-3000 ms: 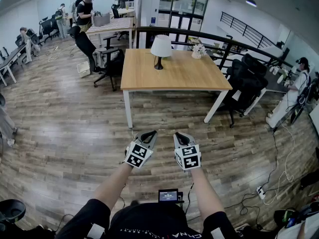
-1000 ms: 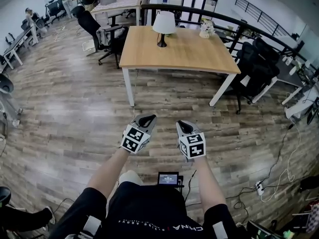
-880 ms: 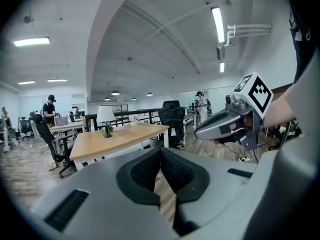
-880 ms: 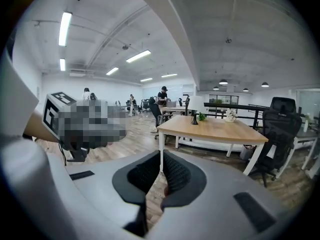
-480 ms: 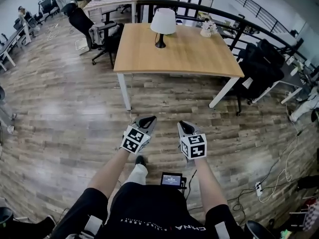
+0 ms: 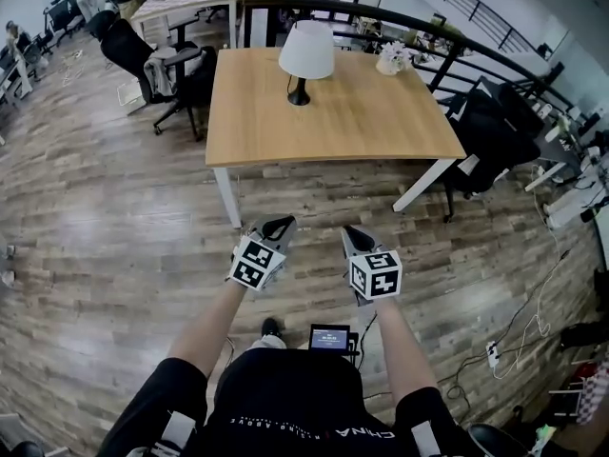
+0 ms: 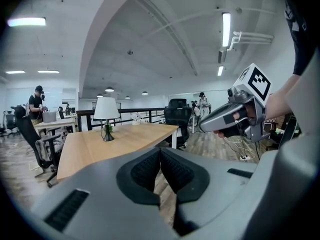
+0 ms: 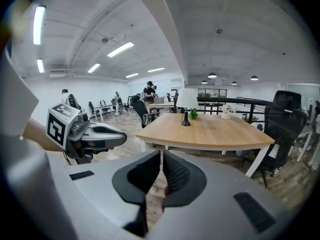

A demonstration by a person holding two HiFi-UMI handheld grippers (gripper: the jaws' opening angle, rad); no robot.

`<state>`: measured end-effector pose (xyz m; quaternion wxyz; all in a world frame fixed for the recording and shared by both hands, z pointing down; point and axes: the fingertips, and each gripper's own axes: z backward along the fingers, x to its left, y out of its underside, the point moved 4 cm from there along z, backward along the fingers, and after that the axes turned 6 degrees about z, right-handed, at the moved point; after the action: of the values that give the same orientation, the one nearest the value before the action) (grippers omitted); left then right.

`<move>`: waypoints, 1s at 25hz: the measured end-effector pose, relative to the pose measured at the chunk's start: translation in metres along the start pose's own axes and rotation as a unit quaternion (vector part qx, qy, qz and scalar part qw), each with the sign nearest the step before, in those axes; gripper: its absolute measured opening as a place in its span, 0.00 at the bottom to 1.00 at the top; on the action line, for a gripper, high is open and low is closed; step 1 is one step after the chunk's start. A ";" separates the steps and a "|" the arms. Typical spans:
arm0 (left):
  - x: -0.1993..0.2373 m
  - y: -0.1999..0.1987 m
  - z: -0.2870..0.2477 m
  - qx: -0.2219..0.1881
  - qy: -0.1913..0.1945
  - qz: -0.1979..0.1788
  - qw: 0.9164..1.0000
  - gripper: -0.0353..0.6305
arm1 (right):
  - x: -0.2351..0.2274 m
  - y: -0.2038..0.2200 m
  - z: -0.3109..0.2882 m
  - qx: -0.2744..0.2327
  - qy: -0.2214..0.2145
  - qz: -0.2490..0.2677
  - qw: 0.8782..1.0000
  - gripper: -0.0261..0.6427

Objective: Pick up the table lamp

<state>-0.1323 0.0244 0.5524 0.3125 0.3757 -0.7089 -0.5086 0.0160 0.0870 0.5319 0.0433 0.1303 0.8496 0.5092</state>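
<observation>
The table lamp (image 6: pixel 306 51), with a white shade and a black stem and base, stands upright near the far edge of the wooden table (image 6: pixel 381 131). It also shows ahead of both gripper cameras, as the lamp (image 7: pixel 106 110) and the lamp (image 8: pixel 187 100). My left gripper (image 6: pixel 279 225) and right gripper (image 6: pixel 358 234) are held side by side over the floor, short of the table's near edge. Both are shut and hold nothing; the left pads (image 7: pixel 160 153) and the right pads (image 8: pixel 161 157) meet at their tips.
A small white pot with flowers (image 6: pixel 391 61) stands on the table right of the lamp. Black office chairs sit at the table's left (image 6: pixel 179 72) and right (image 6: pixel 495 127). A black railing (image 6: pixel 400 19) runs behind. Cables and a power strip (image 6: pixel 494 354) lie on the floor at right.
The table and lamp have come nearer and sit larger in the head view as the person walks toward them. Both grippers stay shut, side by side.
</observation>
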 end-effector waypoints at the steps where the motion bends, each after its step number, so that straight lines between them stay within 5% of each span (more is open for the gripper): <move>1: 0.010 0.001 -0.003 0.001 0.000 0.006 1.000 0.08 | -0.002 -0.003 -0.010 0.005 0.002 0.001 1.000 0.10; 13: 0.097 -0.004 -0.071 0.012 -0.013 0.031 0.999 0.08 | -0.047 -0.043 -0.125 0.019 -0.024 0.001 1.000 0.10; 25: 0.208 -0.072 -0.238 0.036 -0.095 0.015 0.995 0.08 | -0.196 -0.124 -0.278 -0.004 -0.078 0.023 0.997 0.10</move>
<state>-0.0295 -0.2825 0.5650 0.2378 0.3258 -0.7591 -0.5109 0.1254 -0.2579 0.5439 0.0983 0.1891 0.8381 0.5021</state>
